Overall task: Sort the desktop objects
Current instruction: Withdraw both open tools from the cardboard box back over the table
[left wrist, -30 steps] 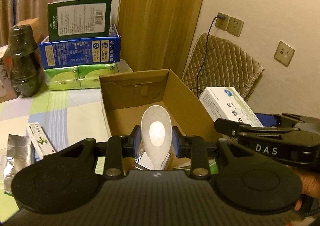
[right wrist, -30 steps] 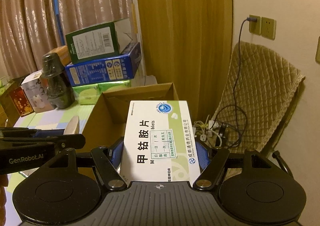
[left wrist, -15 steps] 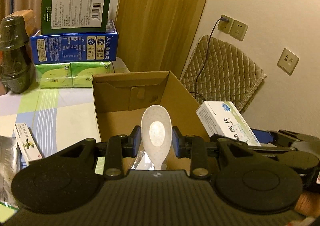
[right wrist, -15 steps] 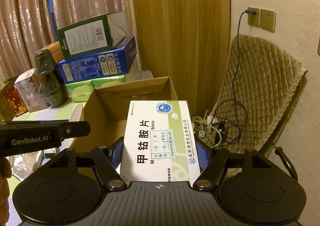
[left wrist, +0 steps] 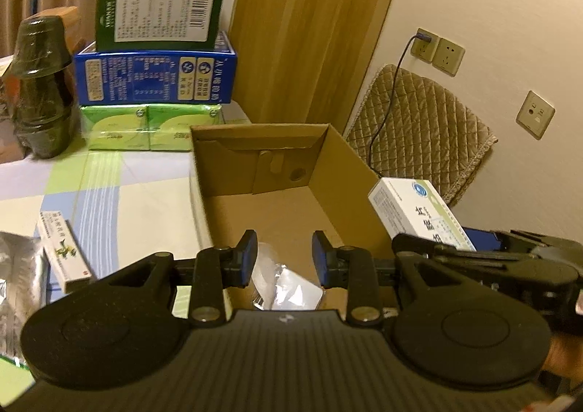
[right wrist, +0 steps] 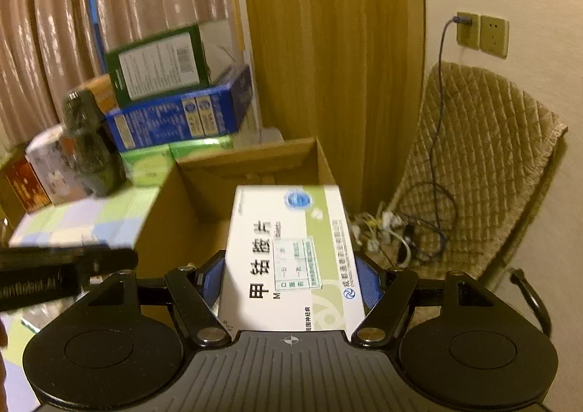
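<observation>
Above the open brown cardboard box [left wrist: 291, 193], the left gripper [left wrist: 284, 253] hangs with its blue-padded fingers [left wrist: 249, 253] spread apart and nothing between them. Directly below the gap, on the floor of the box, lies a white plastic spoon [left wrist: 264, 275] beside a shiny silver foil packet [left wrist: 297, 290]; both are partly hidden by the gripper body, and neither touches the fingers. To the right of the box, the right gripper [right wrist: 289, 279] is clenched on a white and green medicine carton with black Chinese lettering [right wrist: 291, 259], its blue-padded fingers [right wrist: 366, 282] pressing the carton's two long sides. The carton lies flat between them and juts forward, its far end reaching over the box's near right corner in the right wrist view. In the left wrist view the same carton [left wrist: 415, 215] shows just outside the box's right wall, above the black frame of the right gripper. Left of the box, on the checked green, blue and cream surface [left wrist: 120, 193], lies a small white carton with a red stripe [left wrist: 63, 251], with a crumpled silver foil bag [left wrist: 16, 266] touching its left side. Farther back stand pale green boxes [left wrist: 145, 126], a blue box [left wrist: 156, 77] stacked on them, a dark green box with a white label [left wrist: 160, 11] on top, and a dark green wrapped bottle-shaped object [left wrist: 40, 84] to their left.
</observation>
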A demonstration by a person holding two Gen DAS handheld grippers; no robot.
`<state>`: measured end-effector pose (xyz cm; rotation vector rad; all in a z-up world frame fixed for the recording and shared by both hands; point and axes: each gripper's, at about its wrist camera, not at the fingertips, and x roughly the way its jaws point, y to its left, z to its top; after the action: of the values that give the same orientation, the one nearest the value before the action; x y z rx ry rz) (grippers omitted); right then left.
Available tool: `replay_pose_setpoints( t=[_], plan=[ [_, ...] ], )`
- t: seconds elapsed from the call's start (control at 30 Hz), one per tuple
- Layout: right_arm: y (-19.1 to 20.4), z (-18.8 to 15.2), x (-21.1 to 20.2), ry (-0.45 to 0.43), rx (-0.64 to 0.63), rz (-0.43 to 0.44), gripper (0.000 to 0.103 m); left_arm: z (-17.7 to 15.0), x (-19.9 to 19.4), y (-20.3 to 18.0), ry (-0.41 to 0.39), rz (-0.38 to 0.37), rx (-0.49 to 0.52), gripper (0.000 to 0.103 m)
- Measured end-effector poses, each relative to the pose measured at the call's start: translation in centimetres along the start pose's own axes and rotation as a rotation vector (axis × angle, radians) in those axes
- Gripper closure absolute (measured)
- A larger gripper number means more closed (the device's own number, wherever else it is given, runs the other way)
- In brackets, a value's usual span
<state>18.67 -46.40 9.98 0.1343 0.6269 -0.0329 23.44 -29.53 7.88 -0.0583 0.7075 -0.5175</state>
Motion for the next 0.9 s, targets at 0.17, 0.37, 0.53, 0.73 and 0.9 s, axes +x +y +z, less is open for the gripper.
replay_pose_setpoints(
  t=[0.17,0.37,0.53,0.73,0.9],
  plan=[
    [0.0,-0.1,-1.0,-0.023,0.032,0.013,0.03,-0.8,-1.1,1.1,0.0,0.009,-0.018,0.075],
    [-0.4,-1.4,-3.6,-0.025,0.093,0.022,0.025,-2.6,-3.3,2.6,0.006,0.036,-0.023,0.075],
    [0.7,-2.7,-6.1,-0.03,0.115,0.053,0.02,-4.4,-6.3,4.1,-0.01,0.075,-0.035,0.072],
    [3.8,-4.2,-8.5,-0.014,0.102,0.105,0.011,-6.1,-9.6,5.8,-0.014,0.129,-0.06,0.058],
    [6.7,-5.3,-9.8,-0.005,0.063,0.142,0.002,-7.6,-12.6,7.0,-0.025,0.173,-0.069,0.038]
  ],
)
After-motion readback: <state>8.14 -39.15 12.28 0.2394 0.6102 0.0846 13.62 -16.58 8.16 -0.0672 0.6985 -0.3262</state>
